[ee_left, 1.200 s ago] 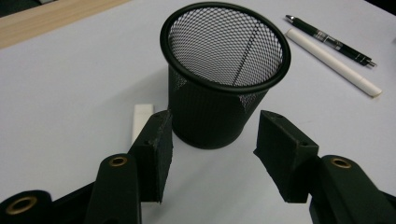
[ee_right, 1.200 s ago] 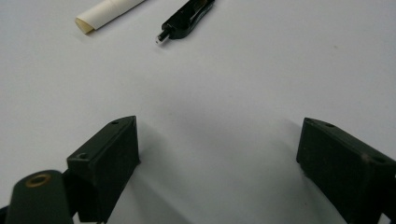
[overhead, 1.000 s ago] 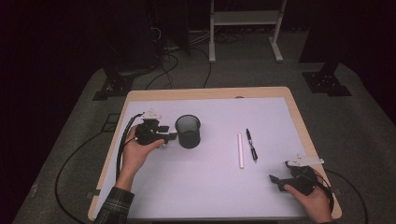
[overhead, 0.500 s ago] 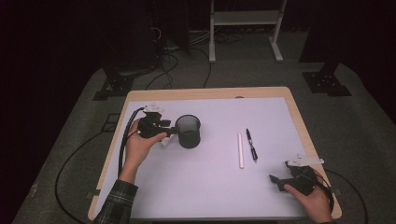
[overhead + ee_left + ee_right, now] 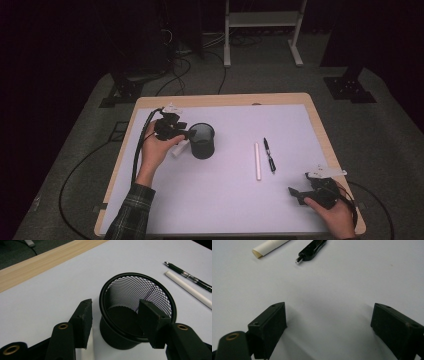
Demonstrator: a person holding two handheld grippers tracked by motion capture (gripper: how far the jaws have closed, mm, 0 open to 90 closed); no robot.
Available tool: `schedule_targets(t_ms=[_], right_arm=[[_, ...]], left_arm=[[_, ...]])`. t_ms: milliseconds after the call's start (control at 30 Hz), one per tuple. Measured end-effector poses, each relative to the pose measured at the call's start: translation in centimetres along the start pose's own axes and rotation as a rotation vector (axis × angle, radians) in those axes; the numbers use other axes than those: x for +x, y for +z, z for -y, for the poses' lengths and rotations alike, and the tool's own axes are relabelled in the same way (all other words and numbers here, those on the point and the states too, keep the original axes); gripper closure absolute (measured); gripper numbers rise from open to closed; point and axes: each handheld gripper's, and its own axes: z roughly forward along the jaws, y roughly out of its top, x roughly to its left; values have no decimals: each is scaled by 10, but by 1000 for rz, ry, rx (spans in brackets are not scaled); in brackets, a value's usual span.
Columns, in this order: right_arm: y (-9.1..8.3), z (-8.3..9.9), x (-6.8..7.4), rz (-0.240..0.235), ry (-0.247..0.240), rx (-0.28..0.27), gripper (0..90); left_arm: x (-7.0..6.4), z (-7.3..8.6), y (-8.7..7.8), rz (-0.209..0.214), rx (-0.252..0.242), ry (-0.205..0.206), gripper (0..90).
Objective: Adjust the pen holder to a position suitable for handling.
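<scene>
We see a black mesh cup (image 5: 202,141) standing upright on the white table (image 5: 225,200), a little toward nine o'clock of the table's middle, and nothing lies inside it; its dark bottom shows bare through the mouth in the left gripper view (image 5: 130,315). Our left gripper (image 5: 186,134) sits at the cup's nine o'clock, jaws spread partway and straddling the near rim: one jaw outside the wall, the other over the mouth, and we cannot tell whether either touches the mesh. A white stick (image 5: 258,161) and a black pen (image 5: 269,155) lie side by side at the cup's three o'clock, well apart from it. Our right gripper (image 5: 296,194) rests near the table's five o'clock corner, jaws wide apart and holding nothing.
</scene>
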Motion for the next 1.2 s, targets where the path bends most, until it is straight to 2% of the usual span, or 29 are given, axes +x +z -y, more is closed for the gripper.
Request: schedule_targets(t_ms=[100, 300, 533, 767, 900, 1033, 1100, 1200], right_arm=[[0, 0, 0, 0, 1, 1, 119], [0, 0, 0, 0, 1, 1, 119], [0, 0, 0, -1, 1, 0, 119], [0, 0, 0, -1, 1, 0, 120], [0, 0, 0, -1, 1, 0, 120], [0, 0, 0, -1, 2, 0, 120], [0, 0, 0, -1, 2, 0, 120], [0, 0, 0, -1, 2, 0, 120]], left_arm=[[4, -1, 7, 1, 6, -10, 459], [6, -2, 16, 3, 20, -4, 460], [9, -1, 33, -1, 59, -6, 463], [11, 0, 39, -4, 74, -10, 480], [11, 0, 41, -6, 83, 0, 509], [8, -1, 42, -17, 87, -8, 559], [7, -2, 43, -23, 87, 3, 578], [6, -2, 45, -36, 112, 3, 621]])
